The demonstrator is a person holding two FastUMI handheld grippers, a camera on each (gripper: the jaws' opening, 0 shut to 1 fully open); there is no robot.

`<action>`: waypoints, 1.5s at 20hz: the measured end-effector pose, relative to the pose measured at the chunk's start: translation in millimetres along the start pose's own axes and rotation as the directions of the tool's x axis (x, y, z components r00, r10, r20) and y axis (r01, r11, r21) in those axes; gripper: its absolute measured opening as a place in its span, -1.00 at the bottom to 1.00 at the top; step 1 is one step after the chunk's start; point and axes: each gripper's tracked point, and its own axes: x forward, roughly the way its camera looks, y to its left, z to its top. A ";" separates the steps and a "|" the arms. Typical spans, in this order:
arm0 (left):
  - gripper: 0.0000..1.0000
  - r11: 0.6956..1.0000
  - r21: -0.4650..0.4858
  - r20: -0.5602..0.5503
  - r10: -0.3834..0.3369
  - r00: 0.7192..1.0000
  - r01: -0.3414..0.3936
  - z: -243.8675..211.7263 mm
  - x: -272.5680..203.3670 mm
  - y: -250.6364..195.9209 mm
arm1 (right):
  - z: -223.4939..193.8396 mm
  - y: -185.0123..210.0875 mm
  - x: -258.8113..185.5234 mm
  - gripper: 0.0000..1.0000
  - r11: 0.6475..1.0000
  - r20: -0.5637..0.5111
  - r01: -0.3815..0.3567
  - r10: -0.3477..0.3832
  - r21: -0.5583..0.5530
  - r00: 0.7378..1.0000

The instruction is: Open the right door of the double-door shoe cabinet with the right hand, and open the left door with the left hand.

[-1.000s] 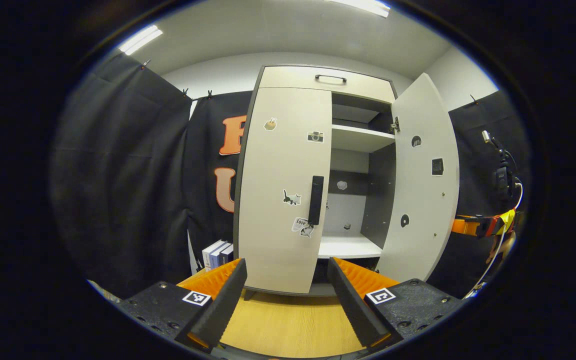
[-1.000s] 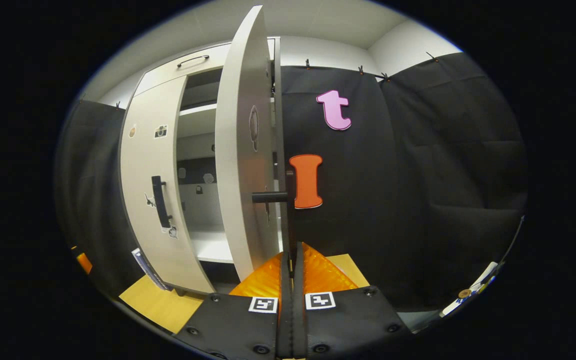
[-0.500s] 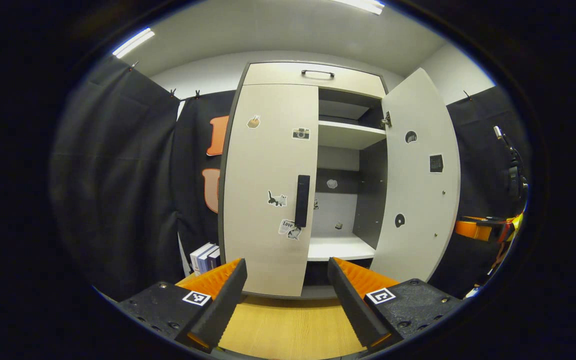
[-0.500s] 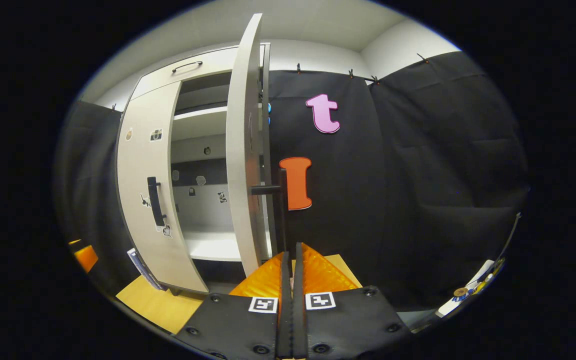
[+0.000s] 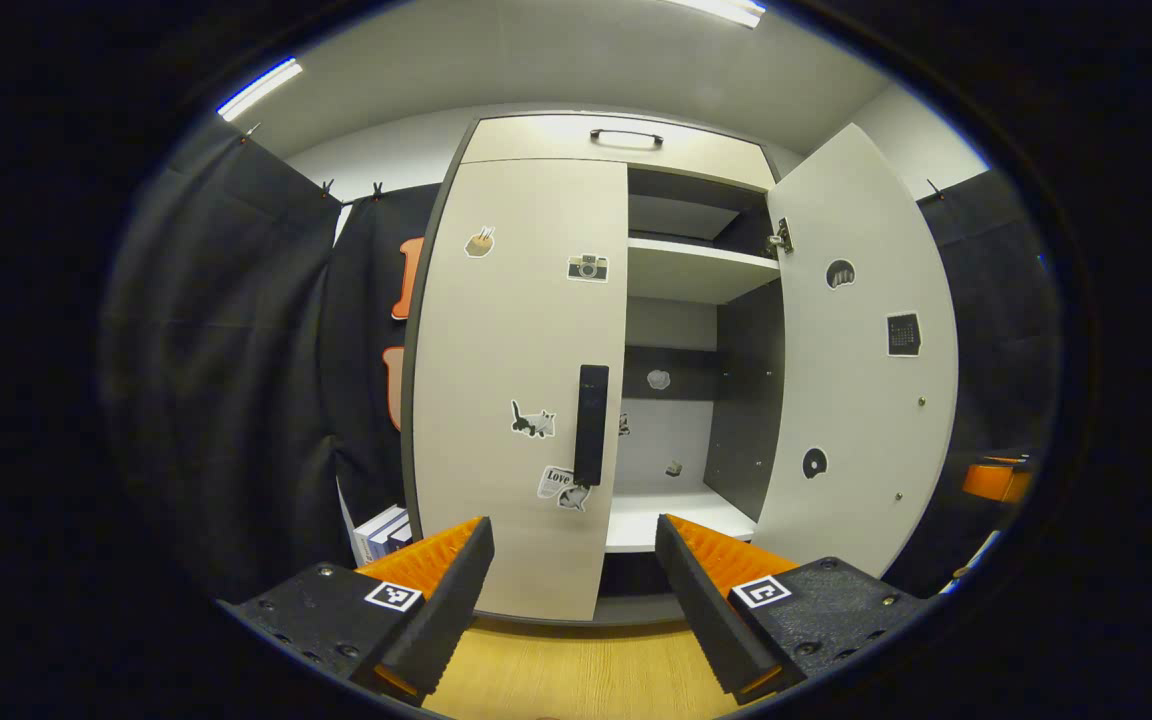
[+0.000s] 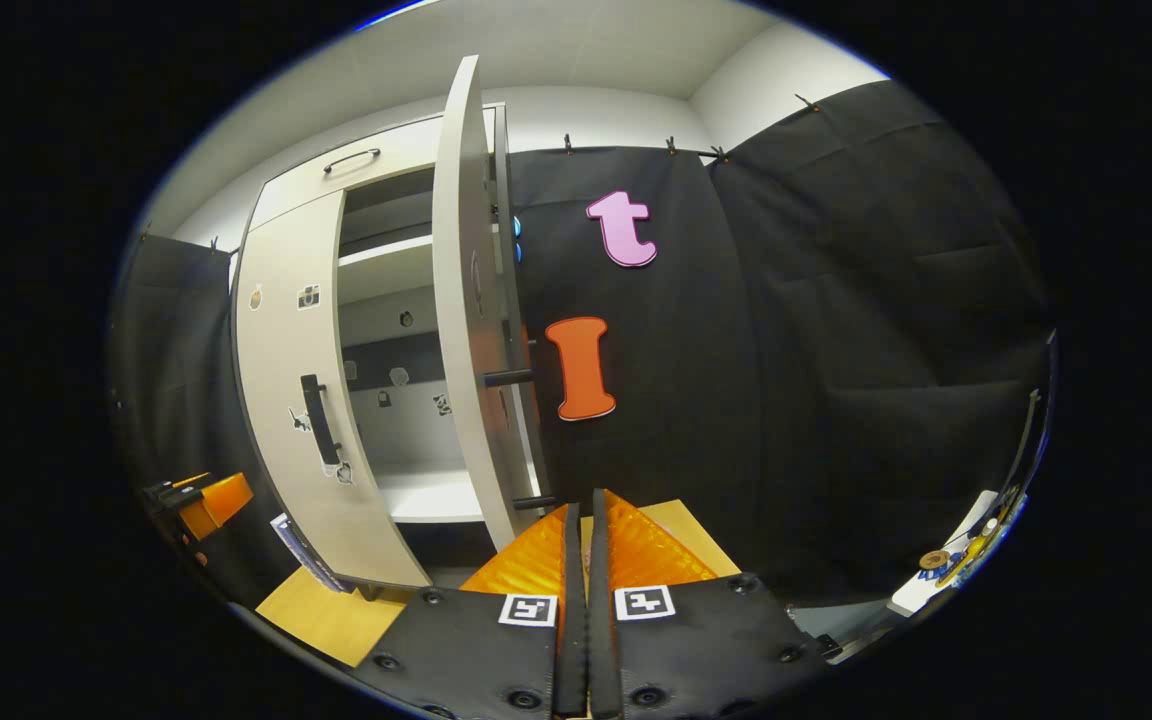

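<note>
Wood-grain floor (image 5: 576, 680) lies under the left gripper (image 5: 566, 600), whose fingers are spread wide with nothing between them, aimed at the closed left door (image 5: 516, 380) and its dark handle (image 5: 591, 425), now nearer than a second ago. The right gripper (image 6: 581, 580) has its fingers pressed together on nothing I can see; since a second ago it has let the right door's handle (image 6: 508, 378) go and backed off, leaving the right door (image 5: 866, 370) swung wide. Half the job looks done. The cabinet (image 5: 626, 150) has two doors, one open, one shut; two grippers; one top drawer pull (image 5: 626, 135).
</note>
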 end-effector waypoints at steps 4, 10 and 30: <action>0.94 0.999 -0.031 0.002 0.008 1.000 -0.008 6.5 38.0 2.3 | 1.2 -3.0 1.4 -0.82 1.000 0.013 0.018 -0.018 0.006 1.000; 0.94 1.000 -0.013 0.018 -0.011 1.000 0.011 14.5 97.6 -3.6 | 1.2 -12.9 -0.8 -0.37 0.998 0.015 0.056 -0.056 -0.014 0.998; 0.32 1.000 0.006 -0.031 -0.015 0.999 0.015 -14.7 195.6 -7.7 | 9.1 -16.7 -5.5 1.00 0.997 0.068 0.068 -0.070 0.025 0.995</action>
